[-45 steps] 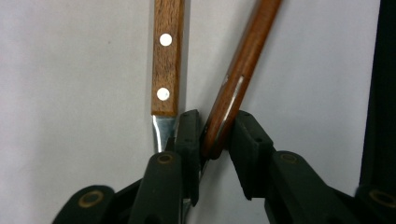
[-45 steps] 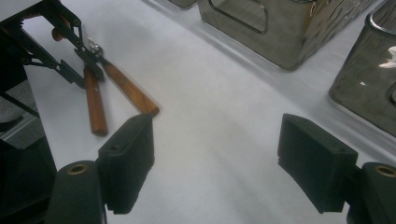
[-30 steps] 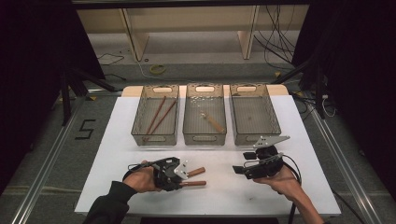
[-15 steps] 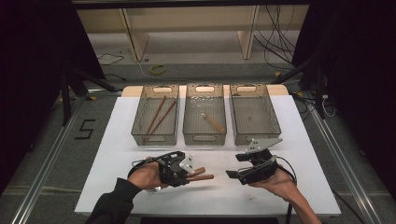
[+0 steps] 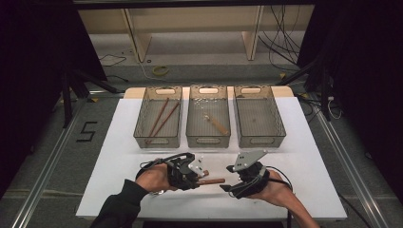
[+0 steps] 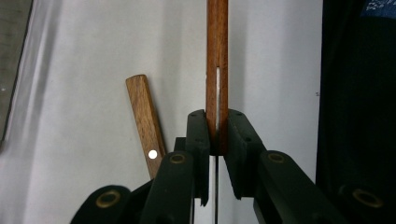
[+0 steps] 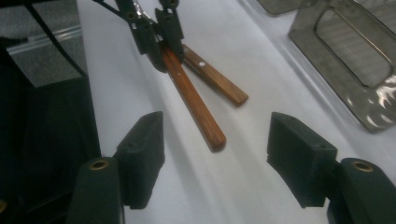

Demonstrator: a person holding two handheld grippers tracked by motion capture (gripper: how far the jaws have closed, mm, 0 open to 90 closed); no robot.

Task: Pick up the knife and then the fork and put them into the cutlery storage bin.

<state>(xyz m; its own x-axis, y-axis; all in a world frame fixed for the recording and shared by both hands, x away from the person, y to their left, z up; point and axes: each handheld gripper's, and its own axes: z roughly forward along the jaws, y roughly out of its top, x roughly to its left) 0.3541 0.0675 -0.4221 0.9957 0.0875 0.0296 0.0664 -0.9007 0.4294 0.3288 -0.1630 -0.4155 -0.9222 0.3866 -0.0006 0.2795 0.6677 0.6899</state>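
The left hand-held gripper (image 5: 202, 175) has its black jaws clamped tight on a knife with a wooden handle (image 6: 217, 56), gripping it where the thin metal blade enters the slotted reddish-brown wood; the handle juts out past the jaws toward the right hand-held gripper (image 5: 227, 187), lifted just above the white table (image 5: 119, 142). The handle is a long, smooth bar with squared edges and a rounded butt, as the right gripper view shows it (image 7: 194, 103). A second wooden-handled knife (image 6: 145, 122) lies flat on the table just beside it, its lighter brown handle studded with a bright metal rivet. The right hand-held gripper stands open with nothing between its blocky matte jaws, which have just been closing a little; the butt of the held handle is near them. At the far side of the table stand three translucent grey plastic bins (image 5: 260, 137) with cut-out handles; the left one holds slim brown chopsticks (image 5: 161, 118), the middle one a pale wooden piece (image 5: 216, 123).
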